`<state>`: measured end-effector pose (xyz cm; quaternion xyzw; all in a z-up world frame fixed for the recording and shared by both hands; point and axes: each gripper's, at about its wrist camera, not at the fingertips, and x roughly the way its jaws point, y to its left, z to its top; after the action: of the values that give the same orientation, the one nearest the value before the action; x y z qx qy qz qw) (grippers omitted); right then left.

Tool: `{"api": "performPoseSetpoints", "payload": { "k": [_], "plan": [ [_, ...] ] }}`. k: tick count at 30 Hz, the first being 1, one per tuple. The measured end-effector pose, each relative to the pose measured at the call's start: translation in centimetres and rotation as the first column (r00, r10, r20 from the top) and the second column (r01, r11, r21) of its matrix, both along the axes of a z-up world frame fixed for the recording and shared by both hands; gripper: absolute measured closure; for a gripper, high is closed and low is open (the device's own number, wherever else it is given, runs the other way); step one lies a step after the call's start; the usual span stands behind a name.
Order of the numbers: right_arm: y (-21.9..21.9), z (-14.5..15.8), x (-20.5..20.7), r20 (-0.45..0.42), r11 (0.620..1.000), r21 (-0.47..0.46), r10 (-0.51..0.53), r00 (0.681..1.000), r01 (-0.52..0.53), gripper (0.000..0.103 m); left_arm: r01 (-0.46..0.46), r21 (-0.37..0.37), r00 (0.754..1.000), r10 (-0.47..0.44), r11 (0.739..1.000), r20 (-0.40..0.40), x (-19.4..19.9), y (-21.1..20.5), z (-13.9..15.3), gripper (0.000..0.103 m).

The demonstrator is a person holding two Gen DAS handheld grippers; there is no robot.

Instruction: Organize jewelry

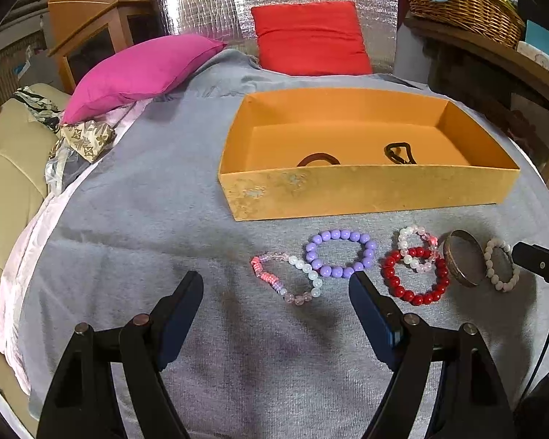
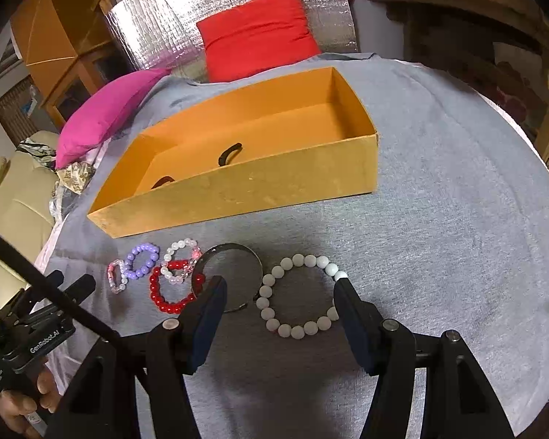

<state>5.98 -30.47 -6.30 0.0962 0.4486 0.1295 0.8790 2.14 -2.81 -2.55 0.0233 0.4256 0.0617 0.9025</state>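
Several bracelets lie in a row on the grey cloth before an open orange box [image 1: 366, 186] [image 2: 238, 194]. From the left: a pink and clear bead bracelet [image 1: 287, 278], a purple one [image 1: 340, 254] [image 2: 141, 259], a red one [image 1: 413, 278] [image 2: 166, 292] under a small white-pink one [image 1: 419, 247] [image 2: 181, 259], a metal bangle [image 1: 463, 261] [image 2: 230, 274] and a white bead bracelet [image 1: 499, 265] [image 2: 298, 296]. My left gripper [image 1: 276, 283] is open, low over the pink bracelet. My right gripper [image 2: 278, 289] is open, straddling the white bracelet. Two dark hair ties [image 1: 400, 153] [image 2: 230, 153] lie in the box.
A magenta pillow [image 1: 139, 73] and a red pillow [image 1: 311, 36] lie at the far edge of the cloth. A beige seat [image 1: 7, 168] stands left, a shelf with a wicker basket [image 1: 465, 0] to the right.
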Motion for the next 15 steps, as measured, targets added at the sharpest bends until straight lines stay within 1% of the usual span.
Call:
{"api": "performPoseSetpoints", "payload": {
  "k": [12, 14, 15],
  "plan": [
    [-1.8, -1.0, 0.2, -0.034, 1.0, -0.004, -0.018, 0.999, 0.018, 0.039, 0.03, 0.004, 0.999, -0.03, 1.0, -0.031, 0.4, -1.2, -0.9, 0.021],
    [-2.2, -1.2, 0.2, -0.041, 1.0, -0.005, -0.016, 0.999, 0.016, 0.039, 0.038, -0.007, 0.999, -0.038, 0.999, -0.037, 0.4, -1.3, -1.0, 0.021],
    [-2.3, -1.3, 0.2, -0.045, 1.0, -0.005, -0.015, 0.999, 0.015, 0.042, 0.052, -0.027, 0.998, -0.053, 0.998, -0.039, 0.4, -1.4, -1.1, 0.021]
  ]
}}
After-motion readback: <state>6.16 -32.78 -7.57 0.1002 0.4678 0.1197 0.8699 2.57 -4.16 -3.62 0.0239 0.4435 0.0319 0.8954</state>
